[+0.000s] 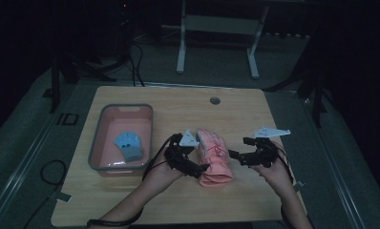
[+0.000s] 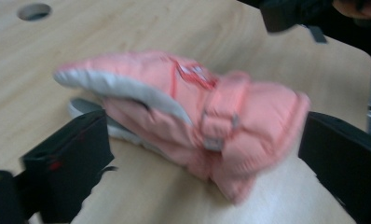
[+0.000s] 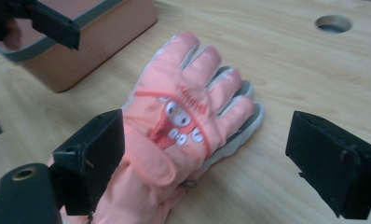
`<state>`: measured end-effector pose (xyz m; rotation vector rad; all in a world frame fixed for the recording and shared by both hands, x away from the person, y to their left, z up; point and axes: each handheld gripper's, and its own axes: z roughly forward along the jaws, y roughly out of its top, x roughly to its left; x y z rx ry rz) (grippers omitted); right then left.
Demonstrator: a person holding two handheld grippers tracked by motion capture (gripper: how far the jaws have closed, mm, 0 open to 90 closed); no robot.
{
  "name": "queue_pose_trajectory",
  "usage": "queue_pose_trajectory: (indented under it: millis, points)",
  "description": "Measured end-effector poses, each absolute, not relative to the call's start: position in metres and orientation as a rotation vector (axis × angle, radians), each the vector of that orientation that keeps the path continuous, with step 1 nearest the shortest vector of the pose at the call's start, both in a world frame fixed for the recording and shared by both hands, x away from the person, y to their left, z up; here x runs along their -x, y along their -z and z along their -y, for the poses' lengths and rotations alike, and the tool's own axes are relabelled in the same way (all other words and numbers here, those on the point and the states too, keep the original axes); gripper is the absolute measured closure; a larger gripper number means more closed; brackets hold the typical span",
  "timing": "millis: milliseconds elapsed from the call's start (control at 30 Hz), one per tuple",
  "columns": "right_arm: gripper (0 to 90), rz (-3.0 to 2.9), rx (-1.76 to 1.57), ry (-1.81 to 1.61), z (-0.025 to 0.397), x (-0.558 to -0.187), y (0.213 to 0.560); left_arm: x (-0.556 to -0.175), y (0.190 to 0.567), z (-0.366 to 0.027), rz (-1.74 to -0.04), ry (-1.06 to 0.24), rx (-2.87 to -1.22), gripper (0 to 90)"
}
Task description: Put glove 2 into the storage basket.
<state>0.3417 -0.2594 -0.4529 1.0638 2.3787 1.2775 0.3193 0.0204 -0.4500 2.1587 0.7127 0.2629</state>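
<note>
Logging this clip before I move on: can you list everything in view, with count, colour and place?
glove: one, pink with grey palm side, on the table between the two grippers
small glove: one, blue and grey, inside the bin
bin: one, pink with grey rim, on the left part of the table
table: one, light wood, with a round hole near its far edge
desk frame: one, white, on the floor beyond the table
left gripper: one, black, jaws open around the pink glove's cuff end
right gripper: one, black, jaws open, at the pink glove's right side
hands: two, each holding a gripper, at the near edge
</note>
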Motion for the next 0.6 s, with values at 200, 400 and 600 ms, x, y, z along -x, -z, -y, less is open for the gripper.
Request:
queue_pose_trajectory:
  millis: [200,400,600]
  points:
    - [42.8,-2.369,-1.043,-1.231,0.251,-0.35,0.452,-0.333,0.443,-0.006,-0.74,-0.244,-2.184,35.9]
    - [48.1,-2.414,-1.08,-1.205,0.241,-0.356,0.469,-0.352,0.465,0.001,-0.886,-0.232,-2.206,31.2]
    - [42.5,-2.46,-1.167,-1.164,0.237,-0.364,0.494,-0.37,0.499,0.003,-1.041,-0.141,-2.201,21.3]
